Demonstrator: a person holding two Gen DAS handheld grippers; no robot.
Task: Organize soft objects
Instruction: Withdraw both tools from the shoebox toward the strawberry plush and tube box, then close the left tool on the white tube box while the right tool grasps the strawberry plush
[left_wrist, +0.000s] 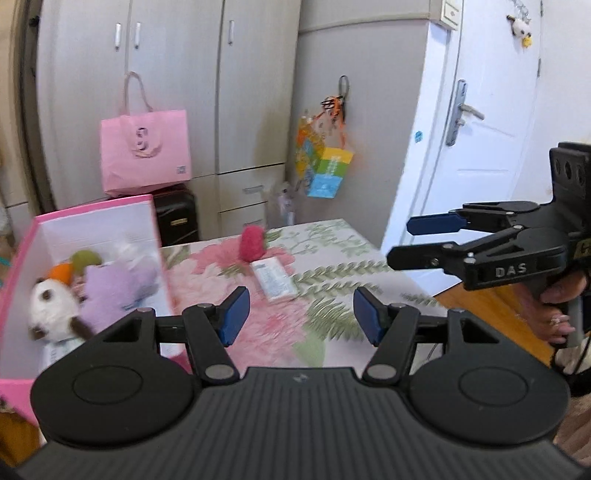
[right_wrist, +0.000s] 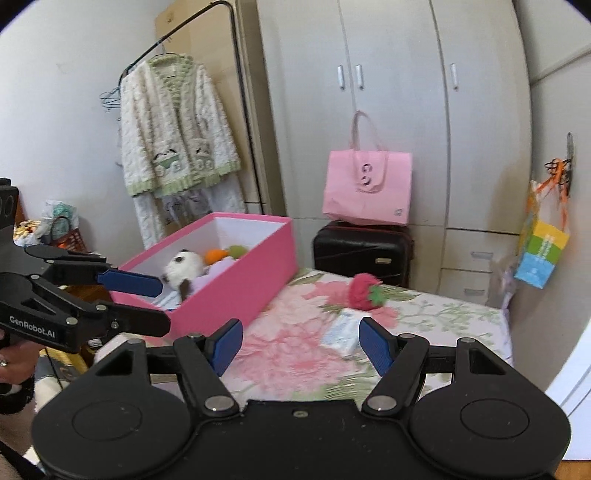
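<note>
Left wrist: strawberry plush (left_wrist: 252, 243) on floral table (left_wrist: 332, 240), beside pink box (left_wrist: 92, 218).

L gripper (left_wrist: 301, 319) sits bottom centre of its own view, jaws apart, nothing btwn the blue pads (left_wrist: 233, 314). R gripper (right_wrist: 301, 345) same in its view: jaws apart, empty. R gripper also shows at right edge of L view, held by a hand (left_wrist: 557, 306). L hand (right_wrist: 14, 363) at left edge of R view.

Red strawberry plush (right_wrist: 364, 291) on the bed; others inside pink box (right_wrist: 236, 291).
</note>
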